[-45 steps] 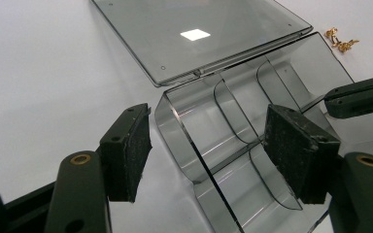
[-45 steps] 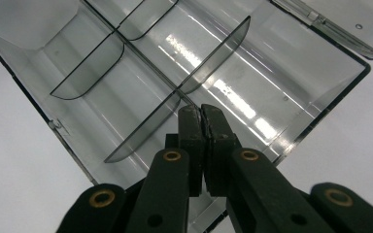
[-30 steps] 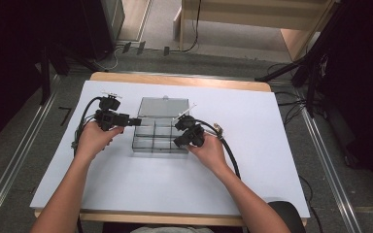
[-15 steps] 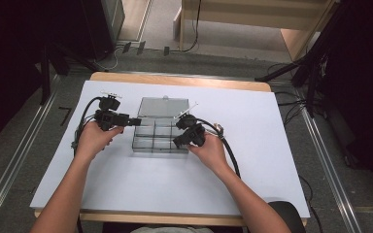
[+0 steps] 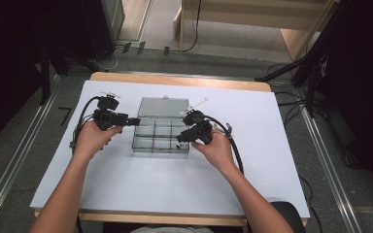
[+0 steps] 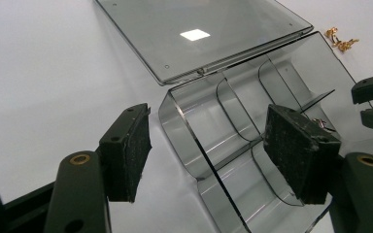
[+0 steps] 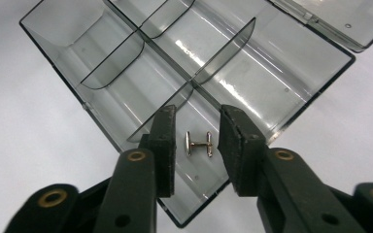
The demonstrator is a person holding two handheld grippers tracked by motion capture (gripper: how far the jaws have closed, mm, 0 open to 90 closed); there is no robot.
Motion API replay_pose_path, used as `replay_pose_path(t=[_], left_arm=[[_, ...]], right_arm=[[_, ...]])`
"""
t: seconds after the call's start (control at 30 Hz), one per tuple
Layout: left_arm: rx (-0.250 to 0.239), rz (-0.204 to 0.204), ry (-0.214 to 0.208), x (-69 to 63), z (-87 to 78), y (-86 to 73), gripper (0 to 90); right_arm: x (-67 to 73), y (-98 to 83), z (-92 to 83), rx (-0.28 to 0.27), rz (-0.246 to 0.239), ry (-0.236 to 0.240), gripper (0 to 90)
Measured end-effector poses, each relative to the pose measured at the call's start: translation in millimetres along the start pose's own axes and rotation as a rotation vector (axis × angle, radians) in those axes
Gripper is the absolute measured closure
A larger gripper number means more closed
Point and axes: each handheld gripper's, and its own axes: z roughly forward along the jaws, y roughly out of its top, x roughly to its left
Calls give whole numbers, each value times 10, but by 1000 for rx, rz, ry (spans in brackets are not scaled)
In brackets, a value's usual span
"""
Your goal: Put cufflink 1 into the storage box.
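Grey floor [image 5: 24, 145] (cables) — wooden furniture [image 5: 252, 14].

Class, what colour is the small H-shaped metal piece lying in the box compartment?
Silver, the metal piece shows best in the right gripper view.

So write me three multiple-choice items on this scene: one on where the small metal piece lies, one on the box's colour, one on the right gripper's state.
1. Where does the small metal piece lie?
A. in a compartment of the box
B. on the lid
C. on the table beside the box

2. What colour is the compartment box?
A. red
B. clear grey
C. yellow

3. How does the right gripper stand?
A. clamped on the lid
B. clamped on a divider
C. open, pads clear of the piece

Key: 1 A, it rests on the compartment floor; 2 B, smoky see-through plastic; 3 C, gaps show either side; the jaws have just been opening.
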Motion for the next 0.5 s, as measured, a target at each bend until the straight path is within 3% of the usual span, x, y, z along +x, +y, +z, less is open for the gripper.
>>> replay_pose_path(t=[0.5], left_arm=[[-3,17,7,-8,-47,14,342]], right_arm=[[-94,-107,-195,-26,21,3,578]])
